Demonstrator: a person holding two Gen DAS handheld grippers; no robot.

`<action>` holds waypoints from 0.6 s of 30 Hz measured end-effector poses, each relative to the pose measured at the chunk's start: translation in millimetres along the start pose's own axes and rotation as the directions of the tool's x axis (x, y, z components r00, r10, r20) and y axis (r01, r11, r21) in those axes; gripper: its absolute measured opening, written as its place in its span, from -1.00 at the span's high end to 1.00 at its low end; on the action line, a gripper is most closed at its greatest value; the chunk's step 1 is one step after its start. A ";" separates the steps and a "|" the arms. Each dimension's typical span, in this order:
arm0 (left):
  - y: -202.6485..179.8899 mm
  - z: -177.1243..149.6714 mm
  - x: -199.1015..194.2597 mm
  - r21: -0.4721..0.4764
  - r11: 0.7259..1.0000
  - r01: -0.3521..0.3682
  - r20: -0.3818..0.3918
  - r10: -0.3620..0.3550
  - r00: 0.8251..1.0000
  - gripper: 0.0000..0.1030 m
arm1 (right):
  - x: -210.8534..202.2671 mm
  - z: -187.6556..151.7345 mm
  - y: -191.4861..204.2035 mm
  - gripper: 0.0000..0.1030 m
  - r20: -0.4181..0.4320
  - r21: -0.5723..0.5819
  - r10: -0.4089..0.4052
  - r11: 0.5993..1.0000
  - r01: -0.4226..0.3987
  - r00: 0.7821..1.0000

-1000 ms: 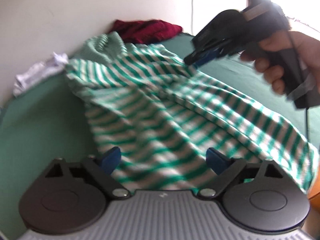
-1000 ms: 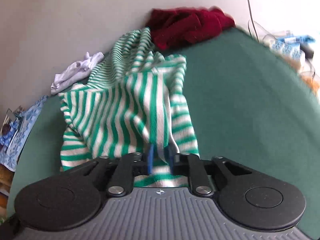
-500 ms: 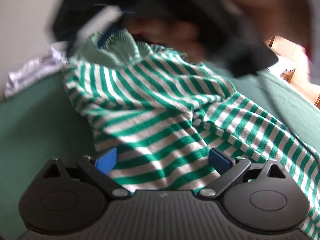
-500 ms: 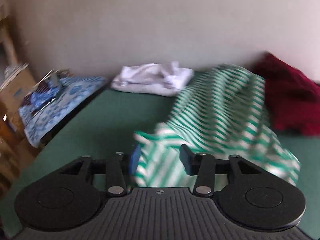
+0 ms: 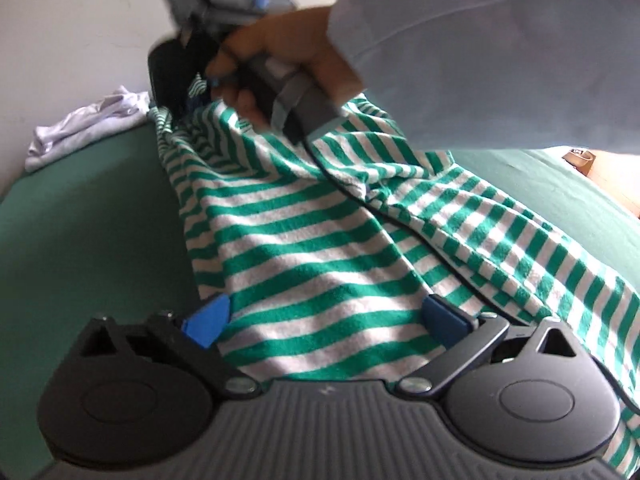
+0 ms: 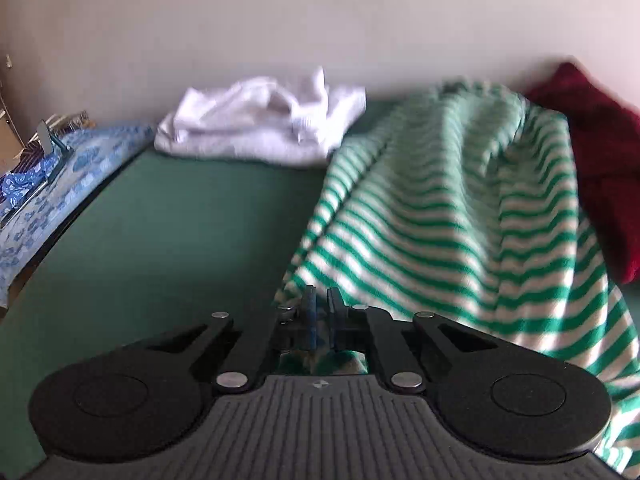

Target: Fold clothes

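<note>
A green-and-white striped shirt (image 5: 320, 248) lies rumpled on the green table (image 5: 80, 240). My left gripper (image 5: 325, 320) hovers over its near hem. Its jaws are wide and still opening, and the cloth lies between its blue pads (image 5: 206, 320) without being pinched. A hand (image 5: 288, 52) in a pale sleeve (image 5: 480, 52) holds my right gripper (image 5: 192, 96) at the shirt's far left corner. In the right wrist view that gripper (image 6: 321, 316) is closing, with the striped shirt (image 6: 440, 220) edge caught between its nearly shut jaws.
A crumpled white garment (image 6: 260, 120) lies against the back wall and a dark red one (image 6: 600, 160) at the far right. A blue patterned cloth (image 6: 52, 176) covers a surface beyond the table's left edge. The right gripper's cable (image 5: 400, 232) trails across the shirt.
The right gripper swung from the shirt's right side to its far left corner, opening and then closing on the striped edge. The left gripper dipped closer to the hem, its jaws slightly wider.
</note>
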State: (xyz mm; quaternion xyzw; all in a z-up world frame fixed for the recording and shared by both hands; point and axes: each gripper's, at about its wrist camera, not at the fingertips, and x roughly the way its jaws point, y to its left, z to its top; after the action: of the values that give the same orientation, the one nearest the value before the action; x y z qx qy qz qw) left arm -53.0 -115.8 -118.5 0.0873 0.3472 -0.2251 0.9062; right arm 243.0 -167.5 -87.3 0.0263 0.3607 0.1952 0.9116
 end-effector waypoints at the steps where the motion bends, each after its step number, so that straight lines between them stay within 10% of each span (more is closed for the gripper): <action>1: 0.8 -0.2 -0.1 0.002 1.000 0.002 0.000 -0.002 1.000 -0.98 | -18.4 1.0 -1.8 0.59 0.059 0.016 -0.008 1.000 0.007 0.998; 4: 0.5 -1.4 -1.0 0.001 1.000 -0.004 0.001 0.004 1.000 -0.98 | -76.0 2.6 -8.2 0.02 0.197 0.059 -0.032 0.998 0.021 0.980; 11: -2.5 -2.2 -3.3 -0.007 1.000 -0.018 0.000 0.018 1.000 -0.98 | -74.4 -43.4 -12.4 0.46 -0.104 0.091 0.042 0.995 -0.033 0.994; 18: -4.6 -4.8 -5.3 -0.009 0.999 -0.033 0.001 0.033 0.999 -0.98 | -111.1 -65.3 -46.0 0.43 0.090 0.227 -0.010 0.974 -0.011 0.996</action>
State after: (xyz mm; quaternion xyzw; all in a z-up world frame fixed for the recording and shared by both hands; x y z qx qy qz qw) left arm -61.5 -116.5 -118.5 0.0892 0.3463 -0.2085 0.9103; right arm 141.1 -257.6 -72.2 0.1395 0.3391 0.1513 0.9180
